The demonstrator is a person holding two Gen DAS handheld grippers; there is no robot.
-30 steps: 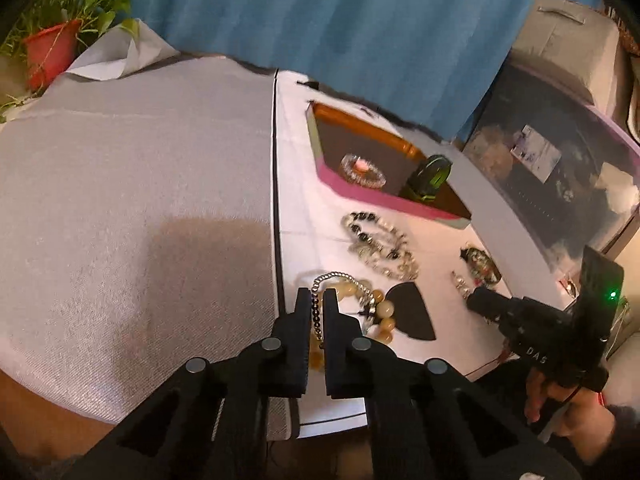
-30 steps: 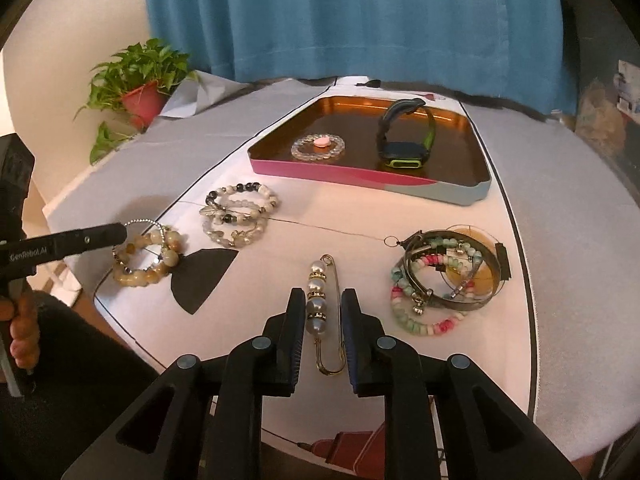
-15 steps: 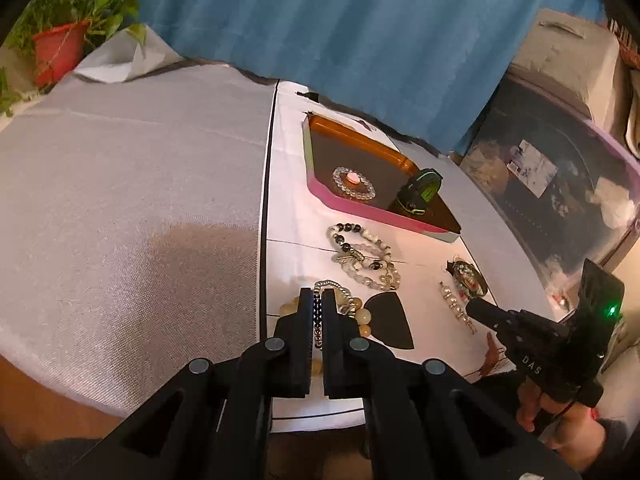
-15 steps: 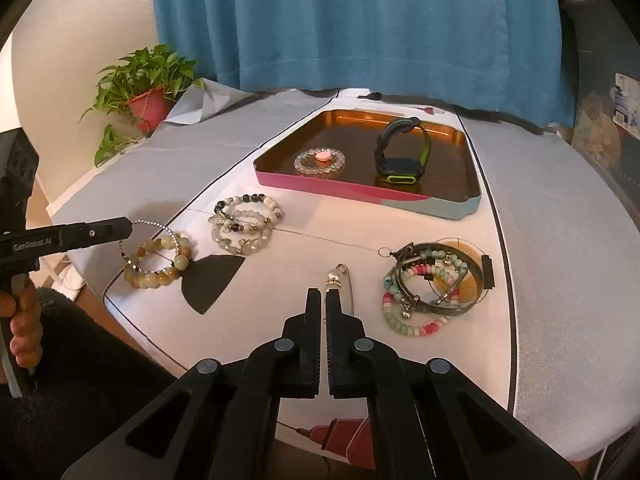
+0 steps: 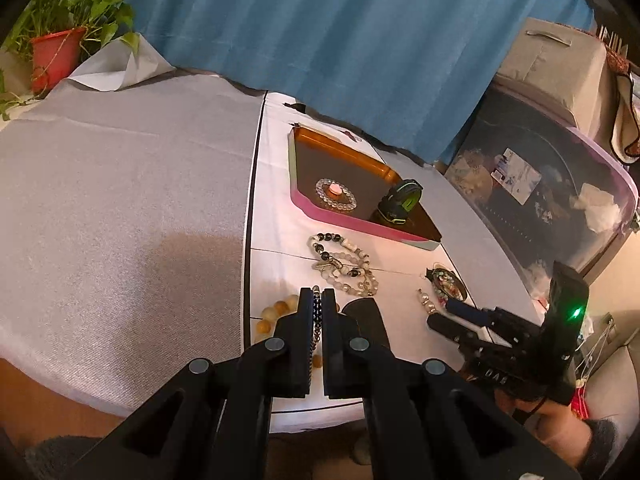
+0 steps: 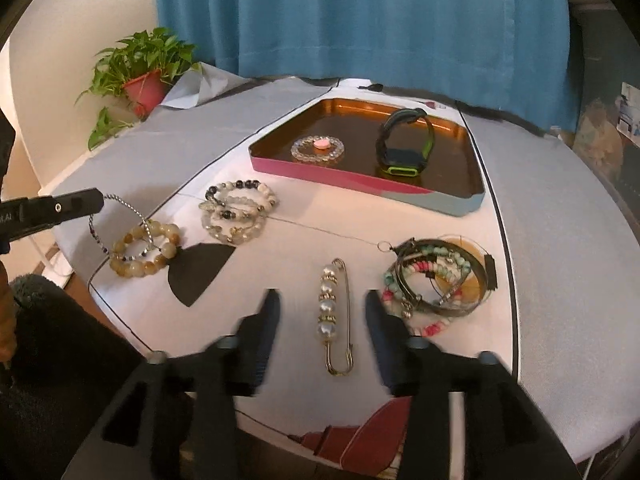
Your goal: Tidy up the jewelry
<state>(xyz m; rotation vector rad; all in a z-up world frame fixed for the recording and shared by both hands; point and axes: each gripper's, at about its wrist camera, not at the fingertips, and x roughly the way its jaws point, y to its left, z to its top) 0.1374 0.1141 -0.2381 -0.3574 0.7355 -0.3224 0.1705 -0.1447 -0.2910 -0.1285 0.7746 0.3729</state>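
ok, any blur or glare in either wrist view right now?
Right wrist view: right hand-held gripper fingers smeared by motion blur, jaws just opening around the pearl pin; tray floor glossy with reflections. Left wrist view: sharp, dim warm foreground, strong fisheye bending.

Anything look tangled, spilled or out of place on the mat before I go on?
One thing: the silver chain bracelet, pinched in the left claw, hangs tilted, its low end on the amber bead bracelet. It may snag. Nothing looks spilled or damaged.

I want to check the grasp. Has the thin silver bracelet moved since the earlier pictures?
Yes. The left gripper has lifted one side of the thin silver bracelet off the amber bead bracelet.
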